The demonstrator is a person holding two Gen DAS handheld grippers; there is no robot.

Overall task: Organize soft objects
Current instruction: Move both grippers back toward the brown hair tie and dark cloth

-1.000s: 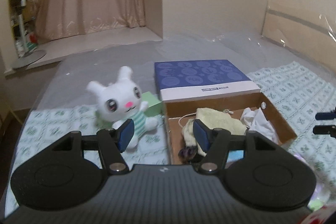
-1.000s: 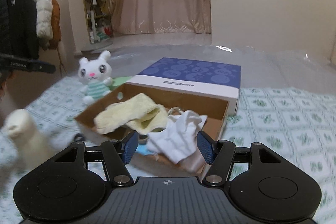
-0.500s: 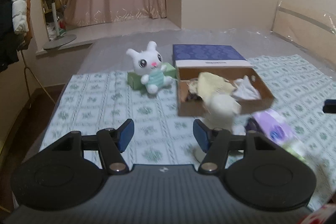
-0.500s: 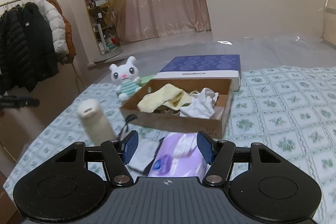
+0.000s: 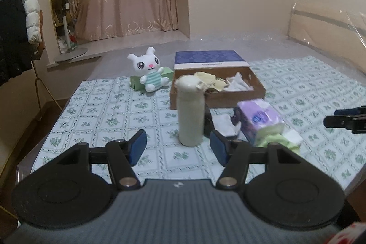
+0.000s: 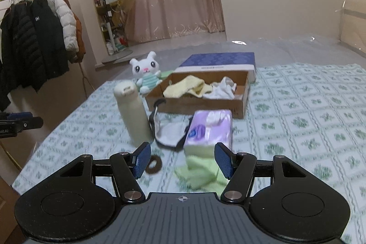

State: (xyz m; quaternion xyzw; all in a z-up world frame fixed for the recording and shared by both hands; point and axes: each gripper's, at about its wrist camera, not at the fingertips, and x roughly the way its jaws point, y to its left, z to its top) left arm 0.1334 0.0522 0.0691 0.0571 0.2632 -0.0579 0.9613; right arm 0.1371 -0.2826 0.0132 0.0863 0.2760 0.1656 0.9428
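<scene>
**Hovering over the bed, both hand-held grippers empty**

Looking along the left hand-held gripper (image 5: 178, 147), its blue pads stand apart with nothing between them. Beyond it a cream bottle (image 5: 190, 110) stands upright on the patterned bed cover (image 5: 109, 111). Just right of the bottle lie a white cloth with a dark strap (image 5: 225, 124) and a purple tissue pack (image 5: 259, 121), with a light green cloth (image 5: 278, 140) at the pack's near end. Farther back, a brown cardboard box (image 5: 235, 96) holds a yellow cloth (image 5: 209, 79) and a white cloth (image 5: 239, 84); its blue lid (image 5: 209, 58) lies behind. A white plush rabbit (image 5: 148, 71) sits left of the box against a green pack (image 5: 136, 82).

From the right wrist, the right hand-held gripper (image 6: 182, 160) is likewise spread and empty. The green cloth (image 6: 201, 172) lies between its pads on the cover, the tissue pack (image 6: 209, 129) just beyond, a dark hair tie (image 6: 153, 165) beside the left pad. The bottle (image 6: 133, 112), rabbit (image 6: 146, 72) and box (image 6: 199, 104) lie farther off. Coats (image 6: 34, 42) hang on a rack at left.
</scene>
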